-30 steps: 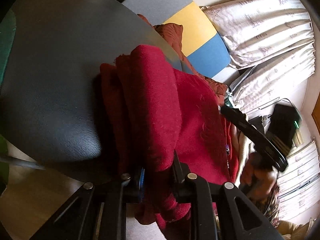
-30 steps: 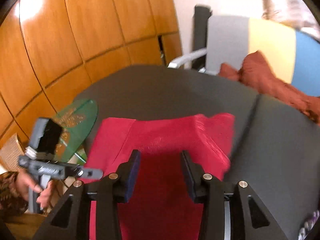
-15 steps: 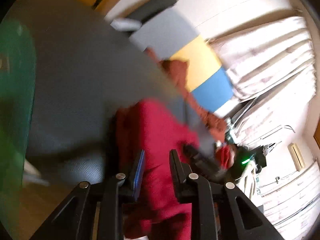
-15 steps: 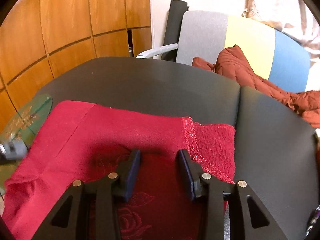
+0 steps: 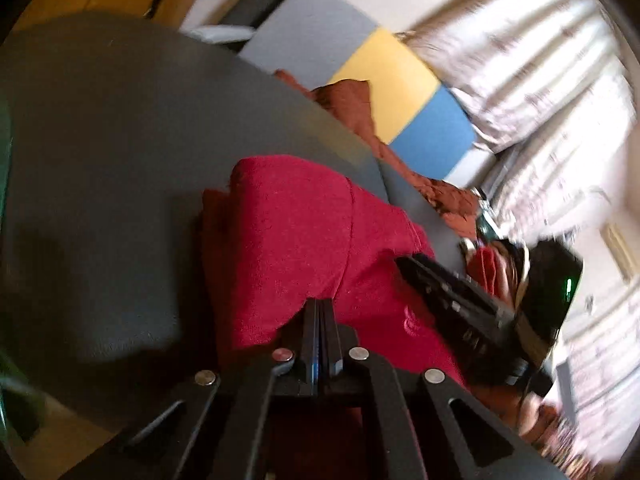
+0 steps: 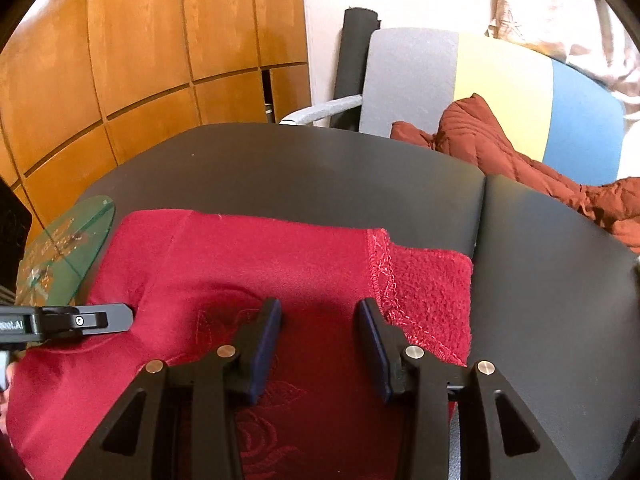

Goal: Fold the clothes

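A red garment [image 6: 256,272] lies folded on the dark grey table [image 6: 320,168], with a fuzzy red edge [image 6: 432,280] at its right. My right gripper [image 6: 318,316] is open and hovers over the garment, holding nothing. My left gripper [image 5: 319,304] has its jaws closed together at the near edge of the red garment [image 5: 296,232]; whether cloth is pinched I cannot tell. The left gripper's tip [image 6: 120,316] shows at the garment's left side in the right wrist view. The right gripper's body [image 5: 452,292] shows over the cloth in the left wrist view.
A rust-brown quilted jacket [image 6: 500,152] lies behind the table against a grey, yellow and blue chair back [image 6: 500,76]. A green glass tabletop [image 6: 64,252] stands at the left. Wooden wall panels [image 6: 140,48] are behind. Curtains [image 5: 540,80] hang at the right.
My left gripper's jaws have closed together and it has moved to the garment's edge. The garment now lies flatter on the table. My right gripper stayed open over it.
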The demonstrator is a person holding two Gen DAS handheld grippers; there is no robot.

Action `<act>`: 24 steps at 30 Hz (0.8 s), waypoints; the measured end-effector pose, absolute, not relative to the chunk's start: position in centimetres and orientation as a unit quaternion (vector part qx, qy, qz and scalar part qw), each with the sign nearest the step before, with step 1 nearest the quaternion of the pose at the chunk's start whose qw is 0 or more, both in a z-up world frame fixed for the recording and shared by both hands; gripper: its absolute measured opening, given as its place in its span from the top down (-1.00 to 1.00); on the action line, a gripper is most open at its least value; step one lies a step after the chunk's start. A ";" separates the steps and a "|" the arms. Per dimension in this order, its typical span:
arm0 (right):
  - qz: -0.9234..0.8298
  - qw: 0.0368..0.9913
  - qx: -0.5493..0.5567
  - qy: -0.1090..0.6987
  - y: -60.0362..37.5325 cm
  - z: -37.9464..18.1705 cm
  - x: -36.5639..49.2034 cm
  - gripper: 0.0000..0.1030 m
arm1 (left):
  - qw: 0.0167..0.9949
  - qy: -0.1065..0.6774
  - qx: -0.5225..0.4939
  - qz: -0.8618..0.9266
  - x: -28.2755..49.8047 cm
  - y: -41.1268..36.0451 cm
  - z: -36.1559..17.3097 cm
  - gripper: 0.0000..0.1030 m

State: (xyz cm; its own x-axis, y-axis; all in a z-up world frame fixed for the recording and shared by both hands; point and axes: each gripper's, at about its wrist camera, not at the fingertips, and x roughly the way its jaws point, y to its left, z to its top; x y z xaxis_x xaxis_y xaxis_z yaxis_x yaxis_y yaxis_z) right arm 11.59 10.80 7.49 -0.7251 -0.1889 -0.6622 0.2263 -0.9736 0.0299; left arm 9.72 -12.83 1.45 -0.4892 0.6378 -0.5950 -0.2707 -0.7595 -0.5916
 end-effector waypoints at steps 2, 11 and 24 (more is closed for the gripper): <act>-0.928 0.112 0.355 0.029 10.8 7.5 11.5 0.19 | 0.273 -0.210 -0.421 0.839 9.9 -12.8 1.5 0.96; -0.912 0.177 0.369 -0.004 9.2 11.8 17.9 0.17 | 0.274 -0.210 -0.416 0.841 10.1 -12.8 1.7 0.96; -0.909 0.178 0.369 0.075 7.4 8.1 23.4 -0.42 | 0.315 -0.132 -0.374 0.862 16.5 -11.4 7.8 0.82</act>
State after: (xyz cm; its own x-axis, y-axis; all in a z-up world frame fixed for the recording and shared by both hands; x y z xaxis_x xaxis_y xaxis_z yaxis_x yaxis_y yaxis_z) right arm 23.43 7.37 8.12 -0.6645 -0.2683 -0.6975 0.3795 -0.9252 -0.0056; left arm 16.49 -11.44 7.75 -0.5217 0.6420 -0.5619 -0.4447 -0.7666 -0.4631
